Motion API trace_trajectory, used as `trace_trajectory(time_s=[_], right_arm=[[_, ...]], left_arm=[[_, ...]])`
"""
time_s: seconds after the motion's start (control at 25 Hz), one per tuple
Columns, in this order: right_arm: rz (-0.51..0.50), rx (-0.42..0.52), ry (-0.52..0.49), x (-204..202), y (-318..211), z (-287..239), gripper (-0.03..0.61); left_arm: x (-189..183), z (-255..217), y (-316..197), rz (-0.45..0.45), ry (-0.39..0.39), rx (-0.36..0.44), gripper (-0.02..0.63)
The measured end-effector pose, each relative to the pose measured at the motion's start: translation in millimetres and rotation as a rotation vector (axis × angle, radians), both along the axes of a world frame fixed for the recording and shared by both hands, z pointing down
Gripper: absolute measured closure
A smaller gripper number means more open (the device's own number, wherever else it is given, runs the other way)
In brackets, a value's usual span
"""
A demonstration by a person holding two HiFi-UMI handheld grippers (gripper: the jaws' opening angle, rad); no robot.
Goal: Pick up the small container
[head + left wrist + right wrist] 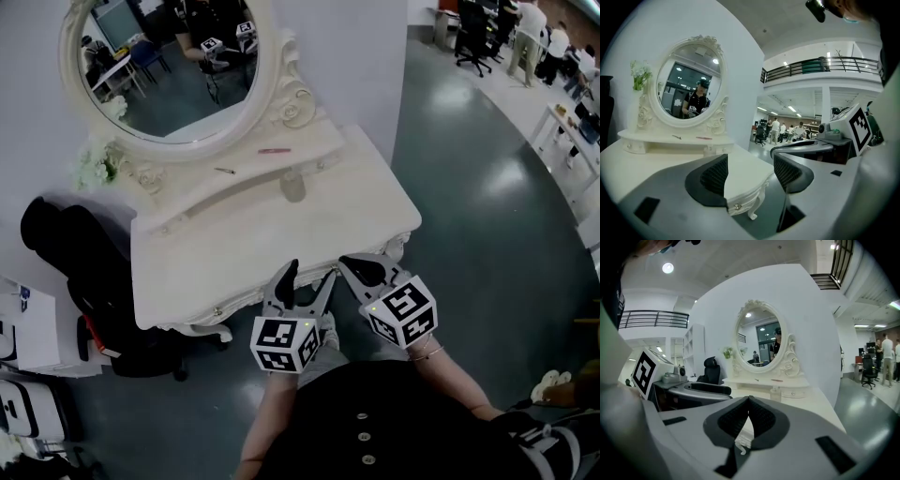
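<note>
The small container (293, 187), a pale translucent jar, stands on the white vanity table (356, 206) just below its raised shelf. It also shows in the right gripper view, small container (776, 393), far beyond the jaws. Both grippers hover at the table's near edge, well short of the jar. My left gripper (309, 274) is open with nothing between its pads; in its own view the left gripper (750, 165) frames the table's corner. Beside it, my right gripper (359, 266) has its jaws closed, and the right gripper (749, 399) shows its tips touching with nothing held.
An oval mirror (173, 61) rises behind the shelf, where a pink stick (274, 150) and a small dark item (225, 171) lie. White flowers (94, 167) sit at the left. A black chair (75, 253) stands left of the table. Grey floor stretches to the right.
</note>
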State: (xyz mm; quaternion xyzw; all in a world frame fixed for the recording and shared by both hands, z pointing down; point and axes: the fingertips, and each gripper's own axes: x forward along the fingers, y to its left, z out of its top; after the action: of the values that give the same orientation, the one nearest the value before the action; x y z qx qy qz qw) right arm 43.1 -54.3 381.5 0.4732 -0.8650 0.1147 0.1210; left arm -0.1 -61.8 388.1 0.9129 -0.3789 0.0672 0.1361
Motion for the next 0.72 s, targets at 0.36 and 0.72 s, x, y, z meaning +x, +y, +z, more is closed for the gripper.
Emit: trace_trajectory(time_s=[0.36,0.72], right_arm=[[0.033,0.005,0.003,-19,-93,-4,0.577],[0.086,-0.013,-0.003,-28,-156,5,0.577]], left_arm=[[-21,-12,-99,0.025,0.003,0.012,0.331],[-32,3,-162,0.056,-0.010,-0.030,0.331]])
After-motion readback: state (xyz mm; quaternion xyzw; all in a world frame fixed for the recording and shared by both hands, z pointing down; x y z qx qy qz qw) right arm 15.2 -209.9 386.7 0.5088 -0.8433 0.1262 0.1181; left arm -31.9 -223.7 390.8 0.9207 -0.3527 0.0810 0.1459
